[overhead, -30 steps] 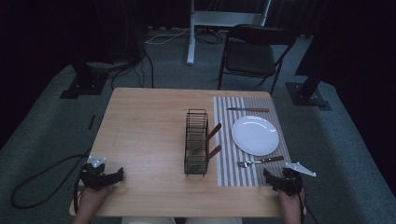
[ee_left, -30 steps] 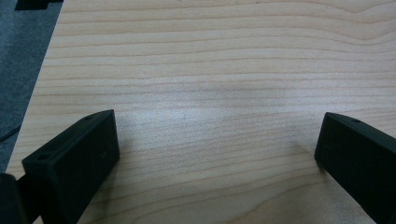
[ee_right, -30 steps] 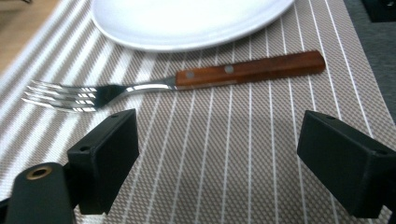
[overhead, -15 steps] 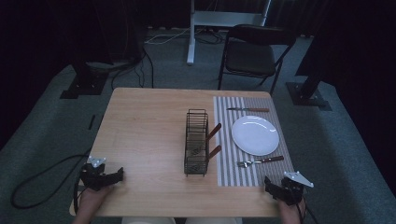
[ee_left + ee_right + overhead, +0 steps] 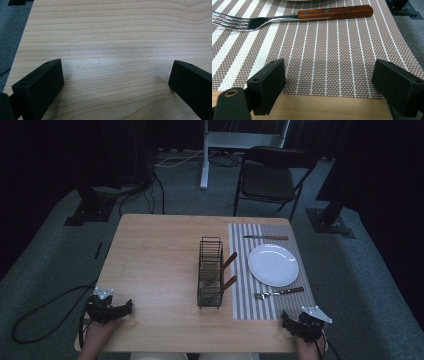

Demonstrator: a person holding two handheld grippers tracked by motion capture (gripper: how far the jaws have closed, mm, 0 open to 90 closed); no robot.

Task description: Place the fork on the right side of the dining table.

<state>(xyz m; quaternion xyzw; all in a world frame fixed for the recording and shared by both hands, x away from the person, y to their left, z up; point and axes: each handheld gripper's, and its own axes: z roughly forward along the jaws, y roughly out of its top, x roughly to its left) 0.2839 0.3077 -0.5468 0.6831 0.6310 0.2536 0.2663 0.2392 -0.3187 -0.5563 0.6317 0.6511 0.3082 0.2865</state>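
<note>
Fork [image 5: 287,17] lay on the striped placemat [image 5: 332,55] near the bench's front right corner, just ahead of the wide-open right tool [image 5: 329,82]; looked light, rigid, low-lying, steel tines likely slippery, so the wooden handle [image 5: 335,13] was the best grip.

You're working in a dim lab or studio space, not a home: grey carpet floor [image 5: 60,270], loose cables [image 5: 145,185] far left, black stand bases [image 5: 330,220] at both sides, a folding chair [image 5: 270,177] beyond a lone wooden table [image 5: 155,250].
</note>
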